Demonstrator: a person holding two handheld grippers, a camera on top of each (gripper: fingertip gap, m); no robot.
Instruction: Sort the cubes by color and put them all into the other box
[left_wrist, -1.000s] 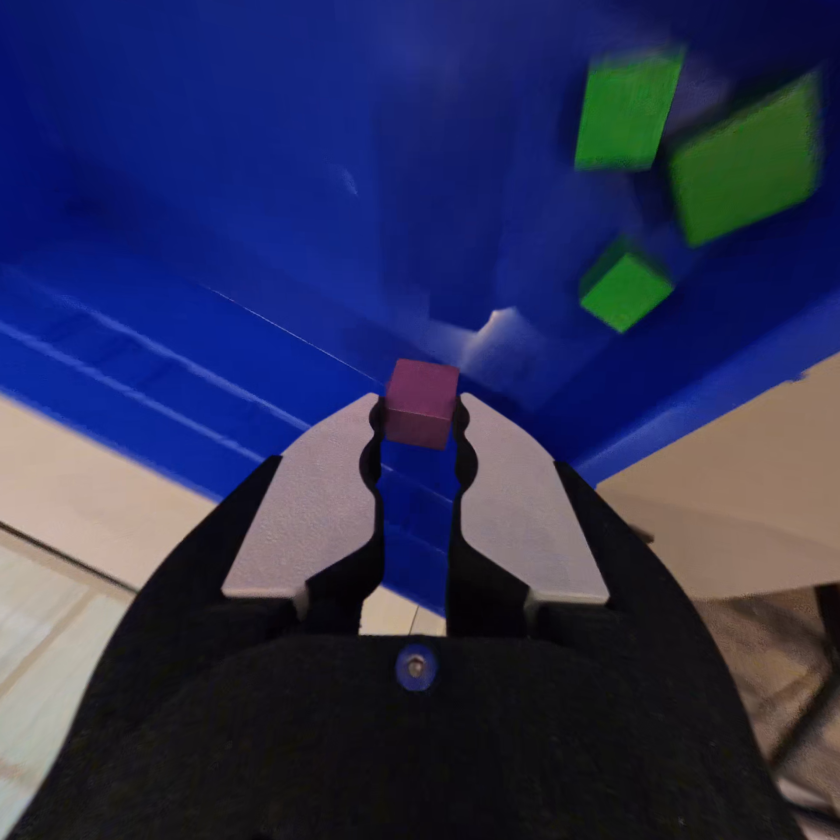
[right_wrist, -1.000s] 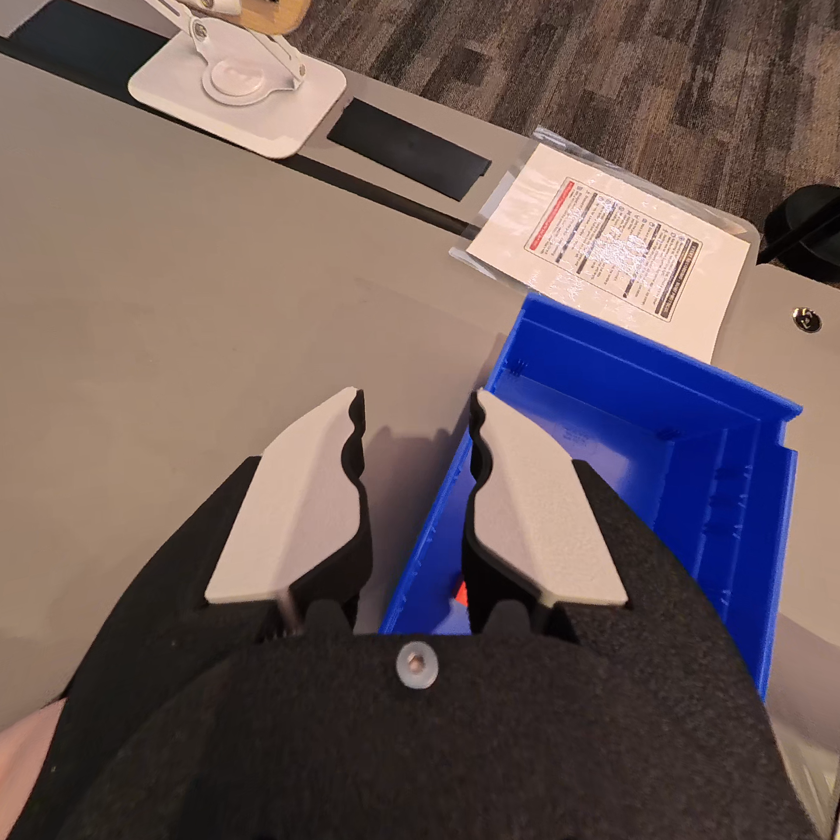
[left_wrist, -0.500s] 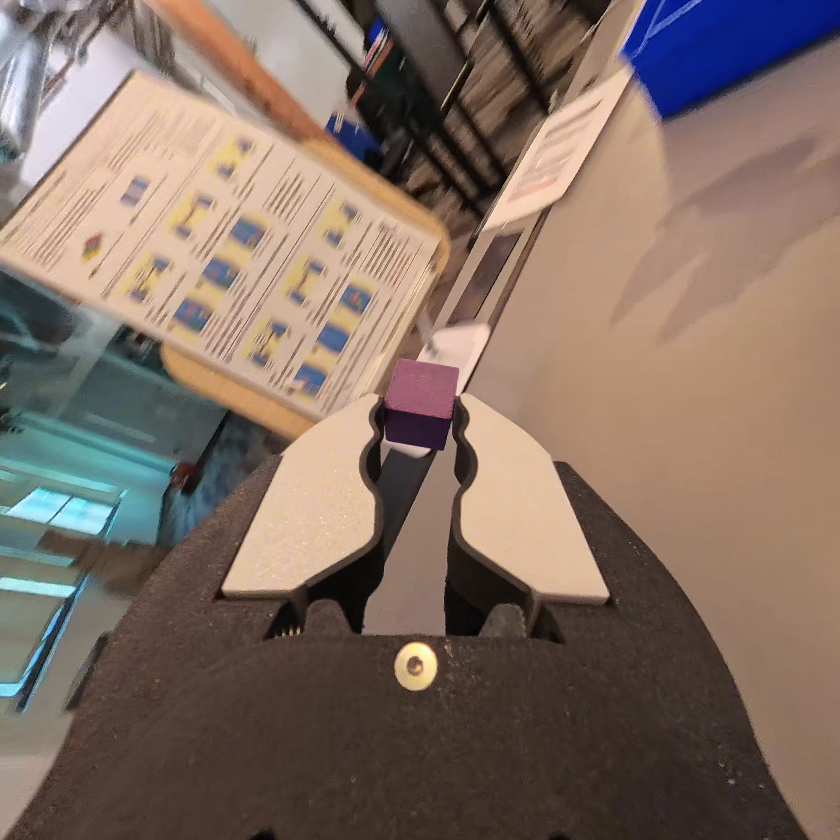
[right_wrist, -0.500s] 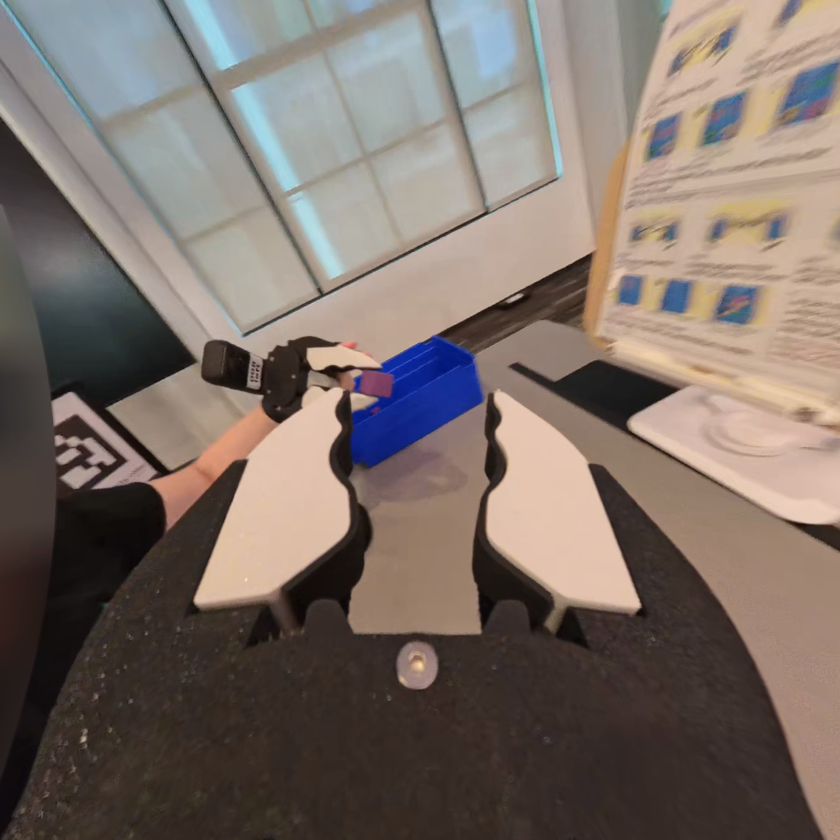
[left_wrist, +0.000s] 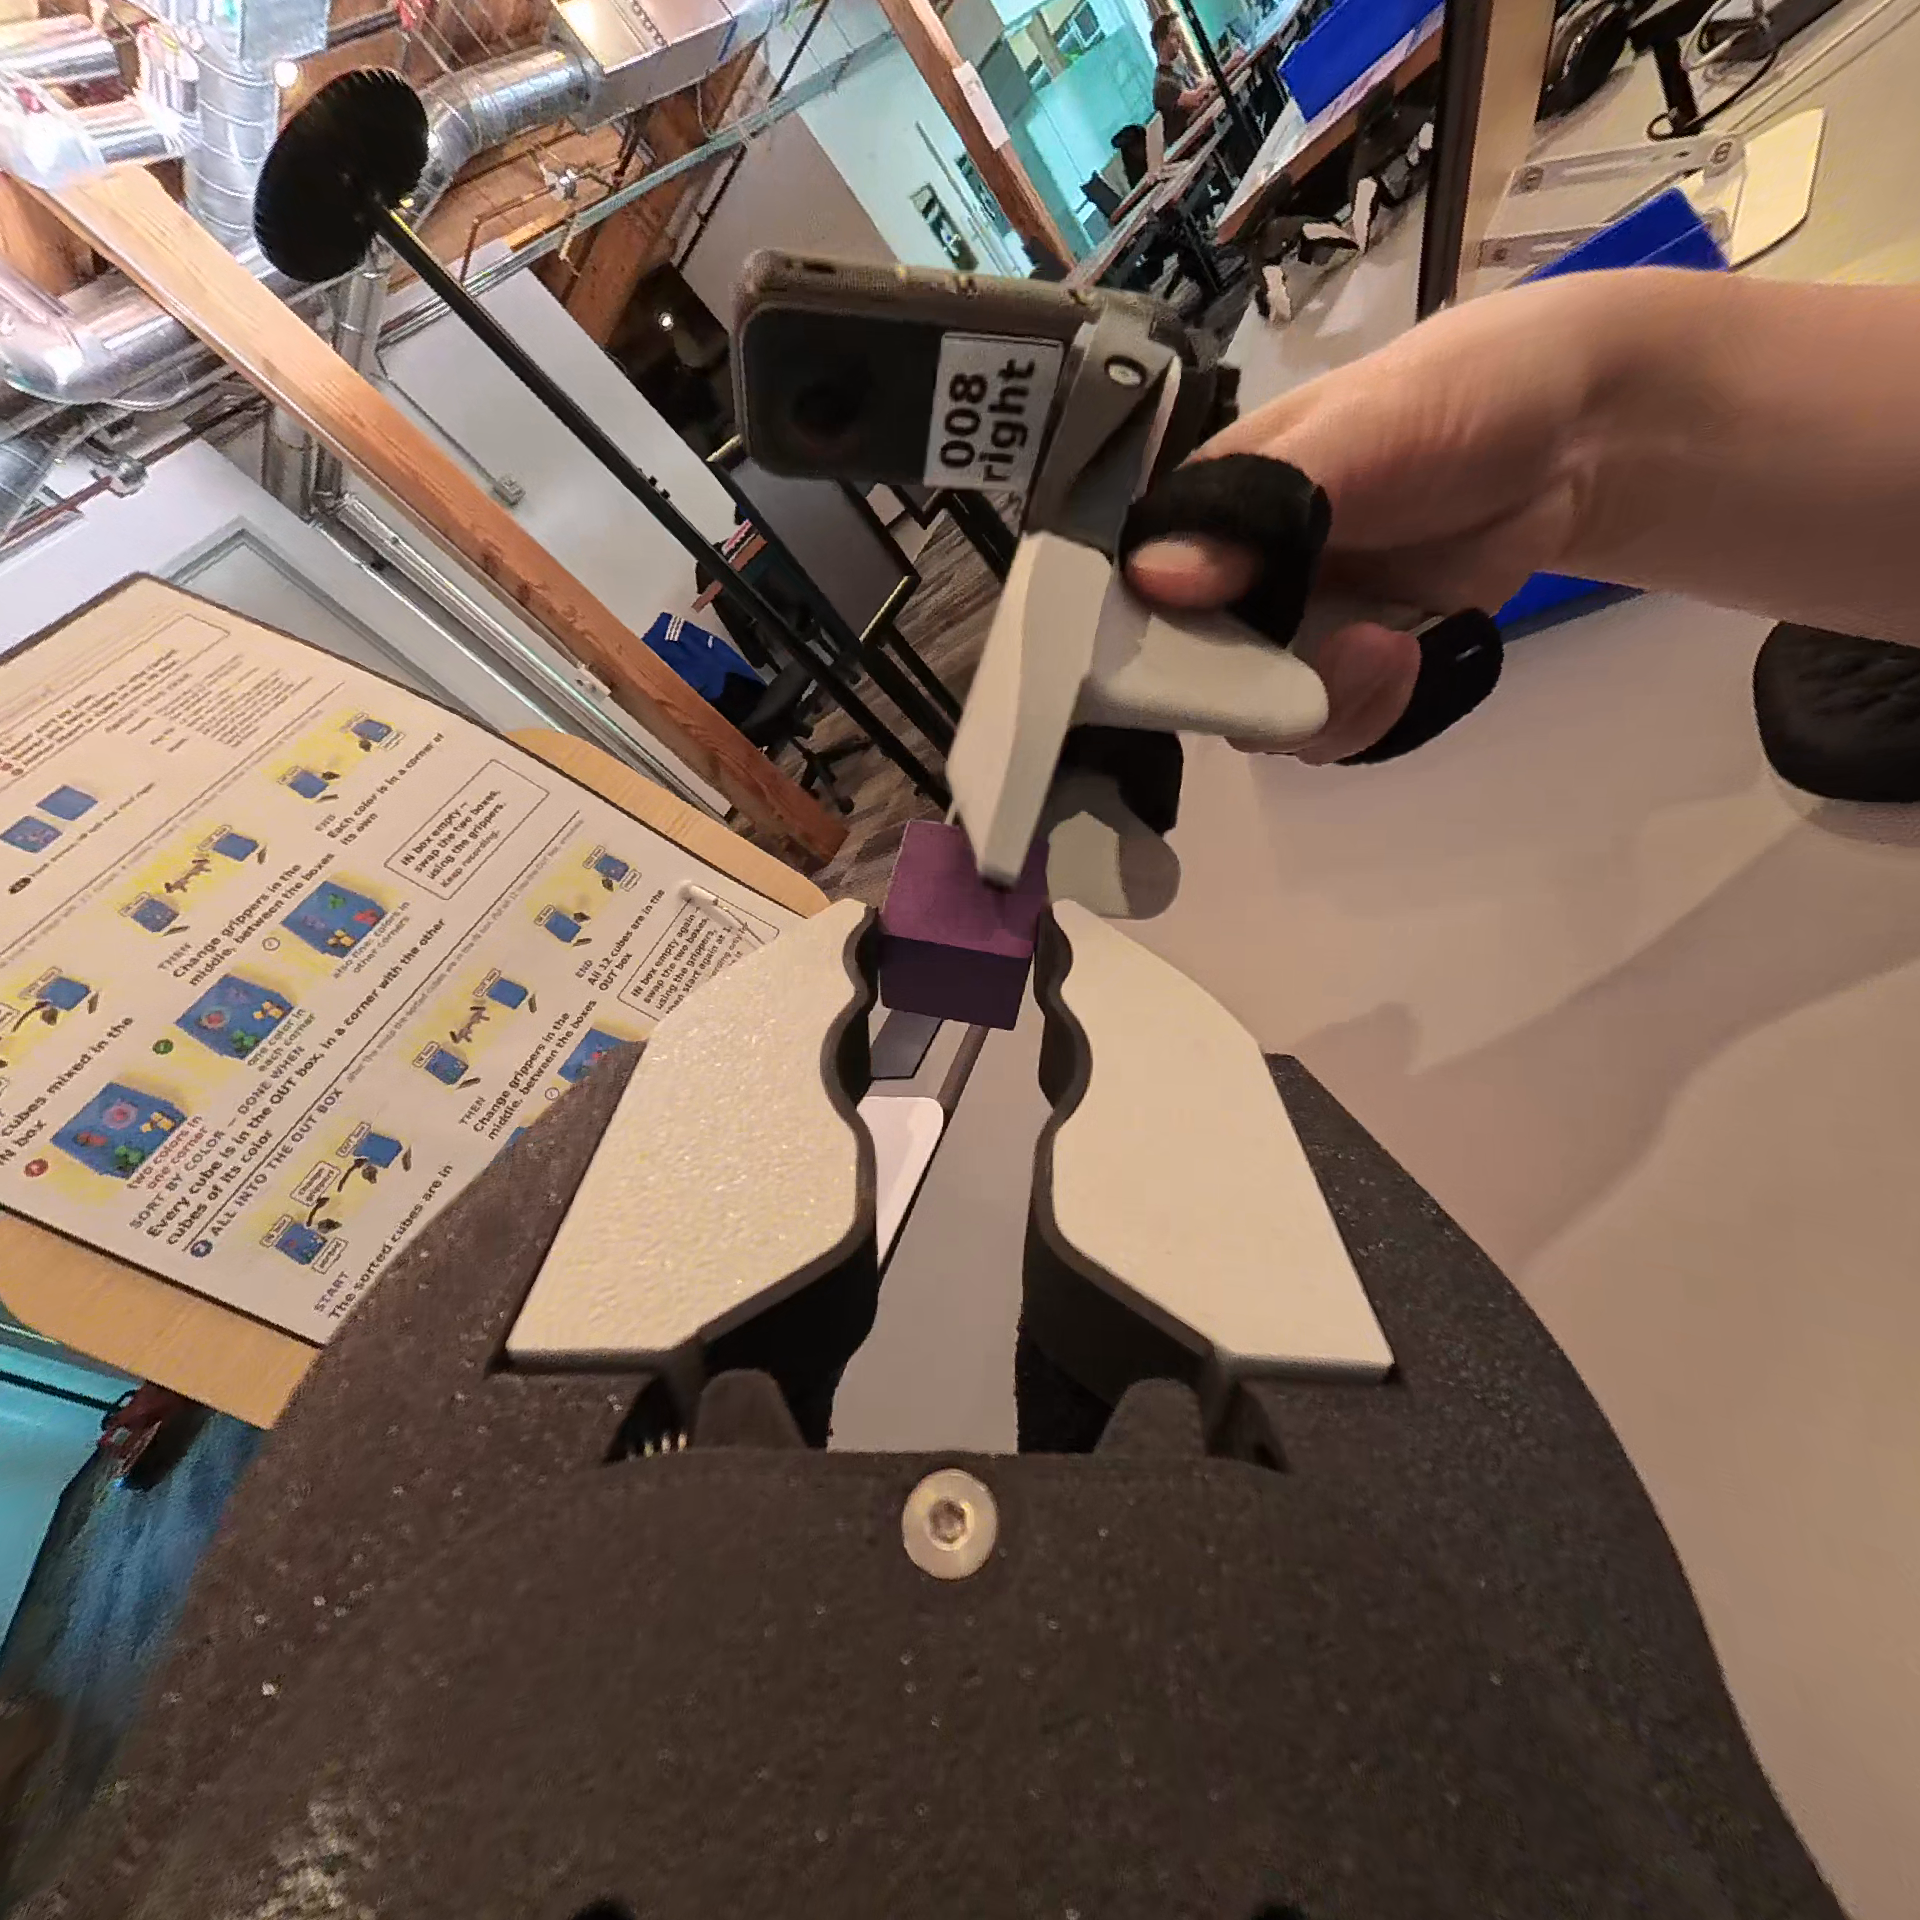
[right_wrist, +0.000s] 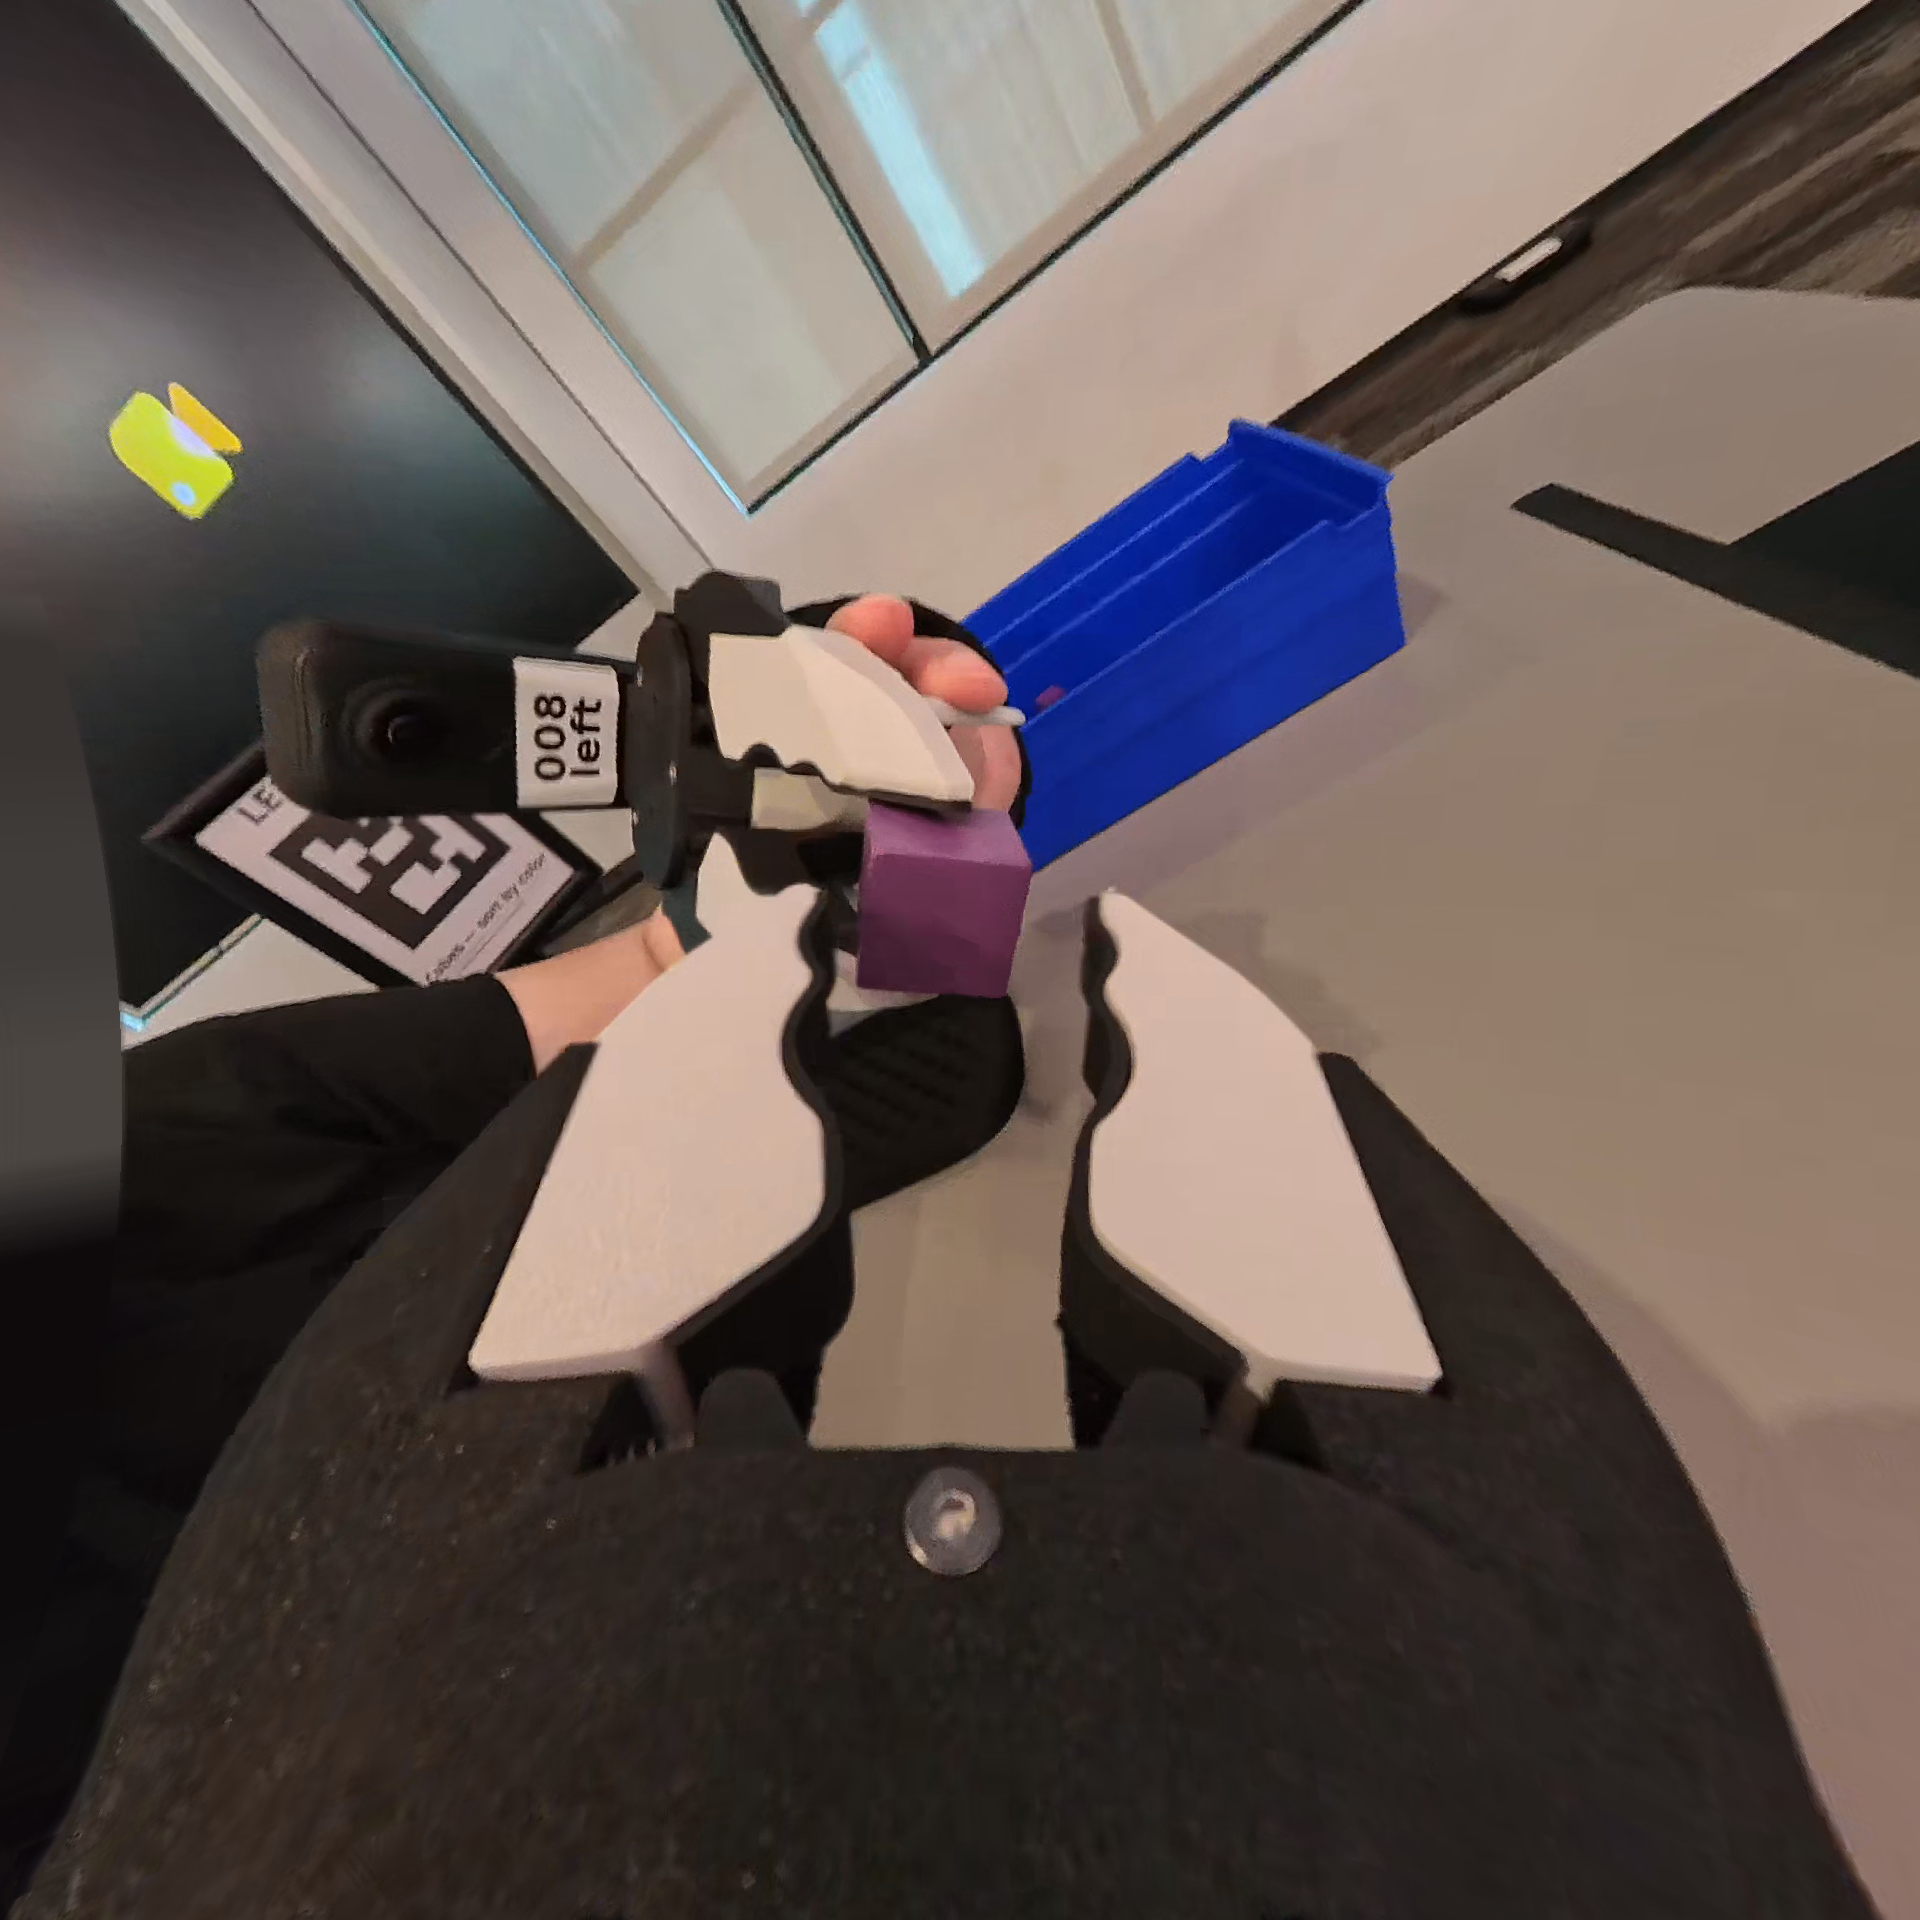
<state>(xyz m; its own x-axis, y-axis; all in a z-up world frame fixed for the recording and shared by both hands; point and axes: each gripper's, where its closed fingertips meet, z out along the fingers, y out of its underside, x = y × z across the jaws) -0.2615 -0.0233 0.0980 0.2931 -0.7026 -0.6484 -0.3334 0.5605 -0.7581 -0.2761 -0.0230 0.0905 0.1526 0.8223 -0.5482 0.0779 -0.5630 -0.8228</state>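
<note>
1. Left gripper (left_wrist: 954, 935): fingers closed on a purple cube (left_wrist: 958, 954), gripped at the tips and held in the air above the grey surface (left_wrist: 1558, 1039).
2. Right gripper (right_wrist: 951, 935): fingers spread wider than the cube, gripping nothing. In the right wrist view the cube sits between their tips, nearer the left finger, with a clear gap to the right one.
3. In the left wrist view the right gripper comes in from above; one finger (left_wrist: 1013, 727) has its tip on the cube's top face. The hand (left_wrist: 1455, 499) holding it wears black finger straps.
4. A blue box (right_wrist: 1216, 644) stands on the surface beyond the grippers, well apart from the cube. A small purple object shows inside it; what it is cannot be told.
5. An instruction sheet (left_wrist: 260, 935) on a wooden board stands left of the left gripper.
6. A black-and-white marker card (right_wrist: 384, 862) lies behind the left gripper.
</note>
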